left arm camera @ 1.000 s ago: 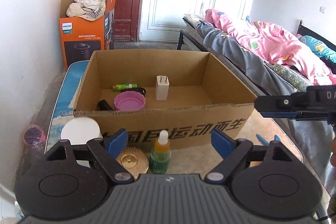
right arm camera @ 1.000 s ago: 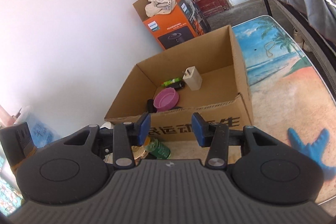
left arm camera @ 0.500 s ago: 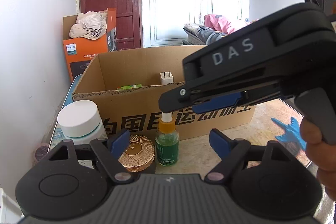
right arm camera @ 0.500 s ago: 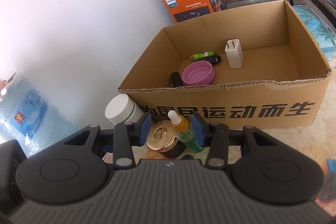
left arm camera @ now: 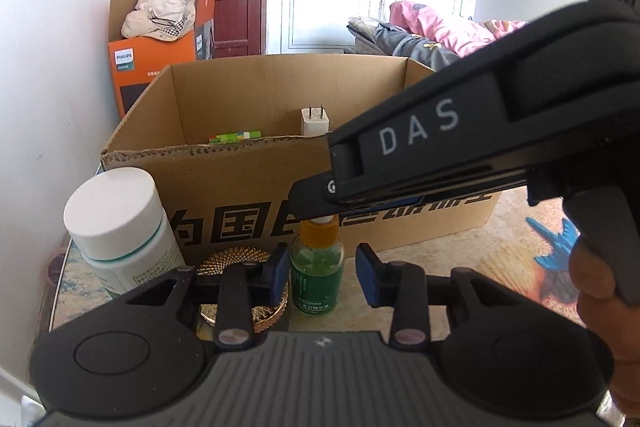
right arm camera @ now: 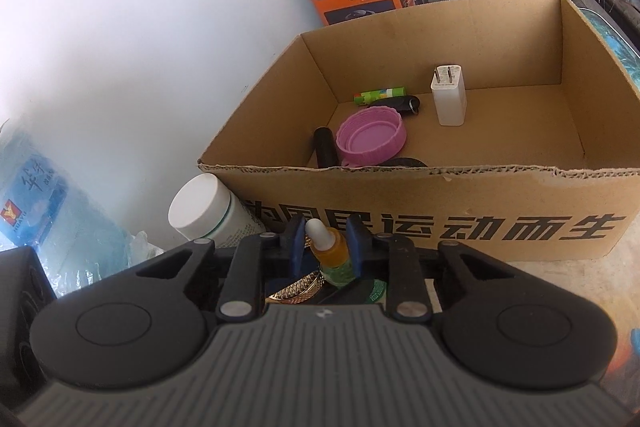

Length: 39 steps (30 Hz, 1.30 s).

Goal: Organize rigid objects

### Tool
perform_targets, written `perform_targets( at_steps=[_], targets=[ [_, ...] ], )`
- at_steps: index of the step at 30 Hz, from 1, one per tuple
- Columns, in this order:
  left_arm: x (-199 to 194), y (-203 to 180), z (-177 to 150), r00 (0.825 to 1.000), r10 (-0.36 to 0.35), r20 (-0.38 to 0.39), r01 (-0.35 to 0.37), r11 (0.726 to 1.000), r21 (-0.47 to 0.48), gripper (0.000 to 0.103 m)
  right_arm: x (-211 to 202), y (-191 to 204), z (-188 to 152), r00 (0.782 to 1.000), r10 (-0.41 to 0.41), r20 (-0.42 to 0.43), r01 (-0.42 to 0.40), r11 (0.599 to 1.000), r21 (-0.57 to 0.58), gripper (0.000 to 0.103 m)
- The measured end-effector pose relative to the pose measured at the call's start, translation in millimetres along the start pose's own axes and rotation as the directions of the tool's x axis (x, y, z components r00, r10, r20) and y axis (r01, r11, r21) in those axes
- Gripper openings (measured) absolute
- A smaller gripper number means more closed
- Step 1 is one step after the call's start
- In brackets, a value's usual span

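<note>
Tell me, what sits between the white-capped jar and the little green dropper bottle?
A round gold ribbed tin sits between the white-capped jar and the green dropper bottle, seen in the left wrist view.

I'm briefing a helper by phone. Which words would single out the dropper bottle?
Find the cardboard box. Against its printed front wall stand a white-capped jar, a gold disc and the dropper bottle. It alone is green, with an orange collar and white tip.

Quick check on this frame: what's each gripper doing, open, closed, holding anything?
Left gripper: jaws closing around the dropper bottle, pads not yet touching it.
Right gripper: shut on the dropper bottle's neck.
</note>
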State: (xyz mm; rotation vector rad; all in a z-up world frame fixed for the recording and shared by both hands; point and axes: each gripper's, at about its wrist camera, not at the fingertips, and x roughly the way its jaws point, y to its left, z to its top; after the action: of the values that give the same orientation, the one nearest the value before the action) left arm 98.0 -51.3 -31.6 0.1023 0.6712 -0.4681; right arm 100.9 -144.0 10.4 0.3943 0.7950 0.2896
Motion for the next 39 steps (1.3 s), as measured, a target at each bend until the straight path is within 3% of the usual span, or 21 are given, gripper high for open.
perform_targets(
  at_steps=[9, 19, 23, 30, 39],
  targets=[
    [-2, -1, -3, 0.996, -0.089, -0.015, 0.088, 0.994, -0.065, 0.037, -12, -11, 0, 0.999, -0.033, -0.004, 0.033, 0.999, 0.003, 0.019],
    [-5, -32, -19, 0.981, -0.185, -0.052, 0.185, 0.983, -0.001, 0.04, -40, -32, -12, 0.997, -0.075, -0.007, 0.075, 0.997, 0.017, 0.019],
    [-8, -43, -24, 0.992, -0.122, -0.024, 0.123, 0.991, 0.06, 0.04, -42, -34, -13, 0.997, -0.071, -0.004, 0.071, 0.997, 0.013, 0.02],
    [0, -52, -19, 0.997, -0.072, -0.007, 0.072, 0.991, 0.114, 0.044, -41, -35, -12, 0.998, -0.058, -0.007, 0.058, 0.998, 0.001, 0.021],
    [23, -50, -17, 0.998, -0.055, -0.03, 0.058, 0.992, 0.114, 0.042, -38, -31, -11, 0.998, -0.055, -0.024, 0.053, 0.997, -0.055, 0.022]
  ],
)
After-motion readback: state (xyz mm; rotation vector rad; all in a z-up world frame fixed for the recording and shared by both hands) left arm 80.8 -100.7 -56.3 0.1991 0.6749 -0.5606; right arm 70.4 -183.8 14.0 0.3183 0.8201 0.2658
